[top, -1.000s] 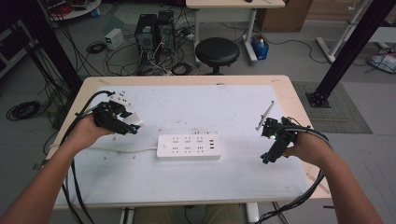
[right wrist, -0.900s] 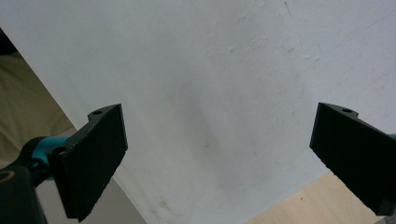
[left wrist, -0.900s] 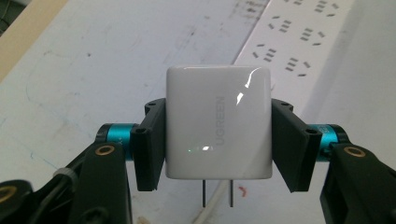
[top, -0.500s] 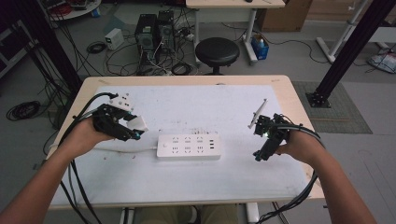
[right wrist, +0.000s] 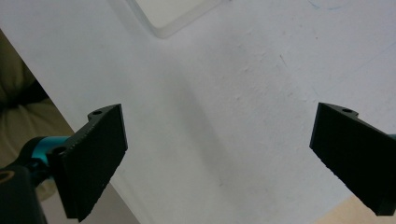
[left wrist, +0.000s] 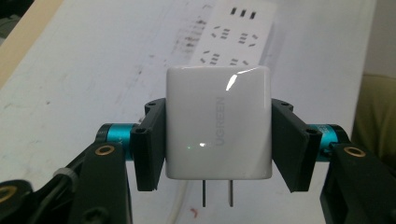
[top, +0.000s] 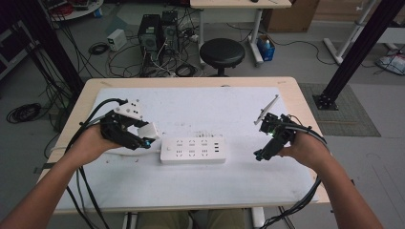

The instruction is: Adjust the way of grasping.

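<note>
- Left gripper [top: 143, 138] clamps a white charger [left wrist: 218, 122] between both pads; the jaws press its two flat sides; its two metal prongs [left wrist: 217, 193] stick out toward the camera in the left gripper view; grey lettering runs along its face.
- In the high view the charger [top: 148, 131] is held above the mat, just left of the power strip [top: 192, 150] and apart from it; the left hand [top: 90, 143] grips the tool from the table's left side; black cables trail off toward the near edge.
- Power strip lies flat on the white mat [top: 200, 114], near the middle of the table [top: 305, 102]; in the left gripper view its sockets [left wrist: 233, 37] show beyond the charger.
- A white cord [top: 112, 151] lies on the mat beneath the left gripper, running to the strip's left end.
- Right gripper [top: 261, 153] stands wide open with nothing between the jaws; it hovers near the mat's right side, well apart from the strip; the right hand [top: 305, 148] holds it.
- In the right gripper view the two black pads [right wrist: 95, 158] frame bare mat; a corner of the strip [right wrist: 175, 14] shows at the top.
</note>
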Demonstrator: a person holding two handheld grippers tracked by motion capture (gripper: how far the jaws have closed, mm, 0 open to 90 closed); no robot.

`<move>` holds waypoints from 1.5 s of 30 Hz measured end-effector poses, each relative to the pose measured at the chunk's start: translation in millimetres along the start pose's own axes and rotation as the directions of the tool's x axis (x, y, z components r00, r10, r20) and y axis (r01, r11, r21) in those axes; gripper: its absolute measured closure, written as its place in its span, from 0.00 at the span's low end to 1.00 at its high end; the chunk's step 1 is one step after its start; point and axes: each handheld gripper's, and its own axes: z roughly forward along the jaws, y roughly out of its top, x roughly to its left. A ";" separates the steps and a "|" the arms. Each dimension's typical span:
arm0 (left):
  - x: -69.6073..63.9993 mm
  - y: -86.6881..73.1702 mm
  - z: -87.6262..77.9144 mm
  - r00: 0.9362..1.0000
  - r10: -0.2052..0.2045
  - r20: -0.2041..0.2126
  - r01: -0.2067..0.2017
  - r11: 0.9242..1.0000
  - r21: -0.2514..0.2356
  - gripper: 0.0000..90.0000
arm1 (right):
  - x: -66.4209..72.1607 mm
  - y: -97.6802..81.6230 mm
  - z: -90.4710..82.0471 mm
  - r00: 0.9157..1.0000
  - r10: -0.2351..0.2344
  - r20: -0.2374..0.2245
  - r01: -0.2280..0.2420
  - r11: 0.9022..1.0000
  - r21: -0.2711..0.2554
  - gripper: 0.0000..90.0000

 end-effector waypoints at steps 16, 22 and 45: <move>-22.2 26.9 20.3 0.993 0.102 0.065 -0.101 0.995 -0.025 0.47 | 14.5 8.1 -8.5 0.972 0.161 -0.169 -0.189 0.968 -0.167 0.04; -28.4 34.6 32.4 0.988 0.131 0.080 -0.129 0.991 -0.040 0.47 | 15.4 4.3 -13.2 0.918 0.251 -0.306 -0.334 0.906 -0.260 0.04; -50.8 64.3 62.9 0.968 0.224 0.115 -0.206 0.967 -0.150 0.47 | 30.8 22.9 9.0 0.649 0.385 -0.656 -0.635 0.749 -0.187 0.04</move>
